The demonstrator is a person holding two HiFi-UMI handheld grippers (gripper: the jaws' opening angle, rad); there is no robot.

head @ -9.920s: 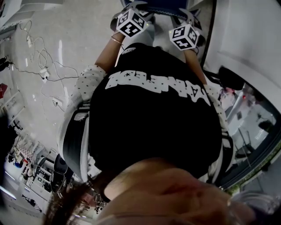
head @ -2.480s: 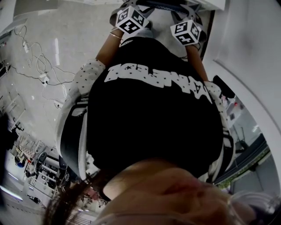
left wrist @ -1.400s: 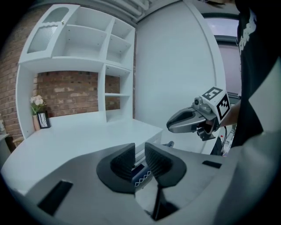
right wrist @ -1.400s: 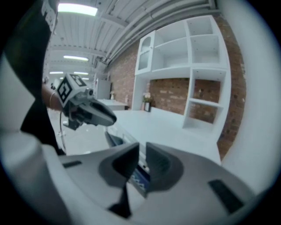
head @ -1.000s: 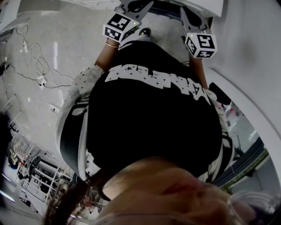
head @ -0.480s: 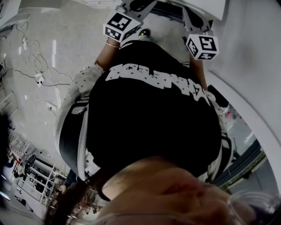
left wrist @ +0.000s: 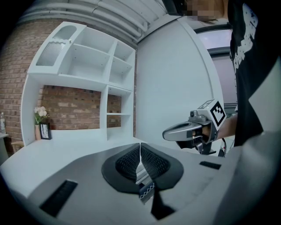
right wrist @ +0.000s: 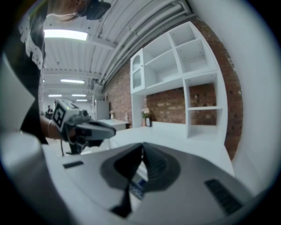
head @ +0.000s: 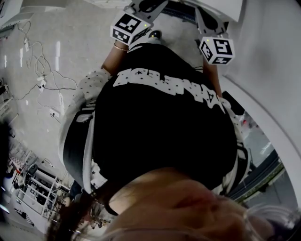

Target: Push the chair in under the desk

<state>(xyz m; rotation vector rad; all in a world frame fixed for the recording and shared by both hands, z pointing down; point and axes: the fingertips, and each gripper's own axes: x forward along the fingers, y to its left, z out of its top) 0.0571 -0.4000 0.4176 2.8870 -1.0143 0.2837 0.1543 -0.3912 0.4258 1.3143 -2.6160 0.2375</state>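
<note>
Both claws are pinched shut and empty. Left gripper [left wrist: 140, 160] and right gripper [right wrist: 142, 162] likely act as blunt pushers, so no grip is needed. Chair [head: 181, 6] shows only as a dark strip between them at the desk [head: 230, 8] edge and looks mostly tucked in. Contact unclear.

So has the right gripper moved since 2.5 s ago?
Yes. In the head view the right gripper has shifted right and down, closer to the white panel.
</note>
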